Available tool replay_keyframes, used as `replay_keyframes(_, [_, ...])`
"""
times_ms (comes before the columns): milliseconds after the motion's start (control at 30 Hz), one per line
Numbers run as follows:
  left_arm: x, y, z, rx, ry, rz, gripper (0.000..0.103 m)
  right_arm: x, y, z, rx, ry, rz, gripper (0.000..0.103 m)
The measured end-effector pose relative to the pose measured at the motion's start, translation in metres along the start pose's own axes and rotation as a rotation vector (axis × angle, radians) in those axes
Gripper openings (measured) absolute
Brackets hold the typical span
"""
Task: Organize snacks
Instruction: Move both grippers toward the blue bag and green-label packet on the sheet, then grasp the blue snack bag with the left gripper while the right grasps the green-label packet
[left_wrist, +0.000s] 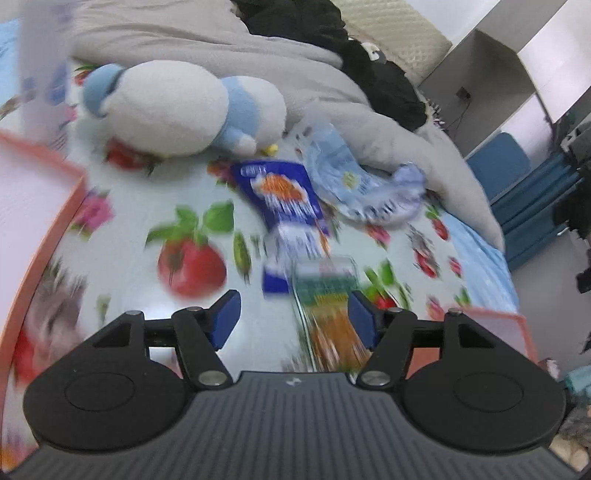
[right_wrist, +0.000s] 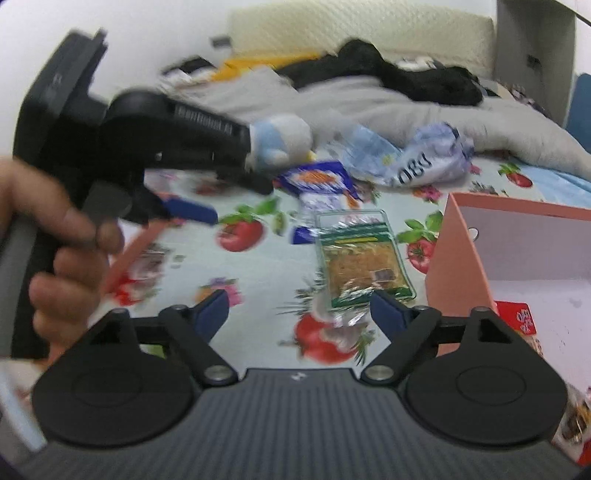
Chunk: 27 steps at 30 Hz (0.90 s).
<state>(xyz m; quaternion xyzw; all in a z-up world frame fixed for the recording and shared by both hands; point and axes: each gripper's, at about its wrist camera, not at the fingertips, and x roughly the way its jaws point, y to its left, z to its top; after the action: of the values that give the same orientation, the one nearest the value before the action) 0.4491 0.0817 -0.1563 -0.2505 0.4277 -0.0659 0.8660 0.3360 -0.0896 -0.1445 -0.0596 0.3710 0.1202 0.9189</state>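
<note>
Snacks were spread over a bed covered by a fruit-print sheet. A clear packet with a green label lay flat near the middle; just beyond it a blue packet was seen, its near end touching or overlapping the clear packet's far edge. Further back a crumpled pale-blue wrapper rested beside a grey quilt.

In the left wrist view the clear packet with a green label was seen between the fingers of the left hand-held gripper, close to the right finger, with the jaws spread wide and neither pad pressed on it; whether the right pad touched it could not be told through the blur. A white and blue plush toy was shown large only in this view, beside the blue packet.

The right wrist view alone showed the pink box standing open at the right, a red packet inside it. The right hand-held gripper was held wide apart above the sheet, nothing gripped. The person's hand around the left tool's handle was visible only here.
</note>
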Motion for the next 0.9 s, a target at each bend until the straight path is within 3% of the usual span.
replay_keyframes(233, [0.117, 0.016, 0.058, -0.015, 0.102, -0.058, 0.068, 0.084, -0.017, 0.034, 0.049, 0.127, -0.103, 0.084])
replay_keyframes(367, [0.145, 0.015, 0.059, 0.02, 0.093, -0.11, 0.068, 0.108, -0.013, 0.034, -0.006, 0.162, -0.145, 0.082])
replay_keyframes(467, [0.154, 0.003, 0.06, 0.088, 0.078, -0.105, 0.065, 0.122, -0.01, 0.028, -0.066, 0.188, -0.167, 0.08])
replay_keyframes(567, [0.159, -0.001, 0.055, 0.144, 0.057, -0.079, 0.048, 0.121, -0.016, 0.022, -0.037, 0.177, -0.162, 0.079])
replay_keyframes(700, [0.157, -0.001, 0.048, 0.207, 0.038, -0.068, 0.037, 0.112, -0.022, 0.018, -0.001, 0.179, -0.159, 0.065])
replay_keyframes(800, [0.148, -0.001, 0.046, 0.205, 0.022, -0.066, 0.021, 0.109, -0.02, 0.016, -0.008, 0.164, -0.161, 0.06])
replay_keyframes(900, [0.138, -0.001, 0.041, 0.184, 0.02, -0.045, 0.016, 0.106, -0.02, 0.015, 0.018, 0.177, -0.154, 0.057])
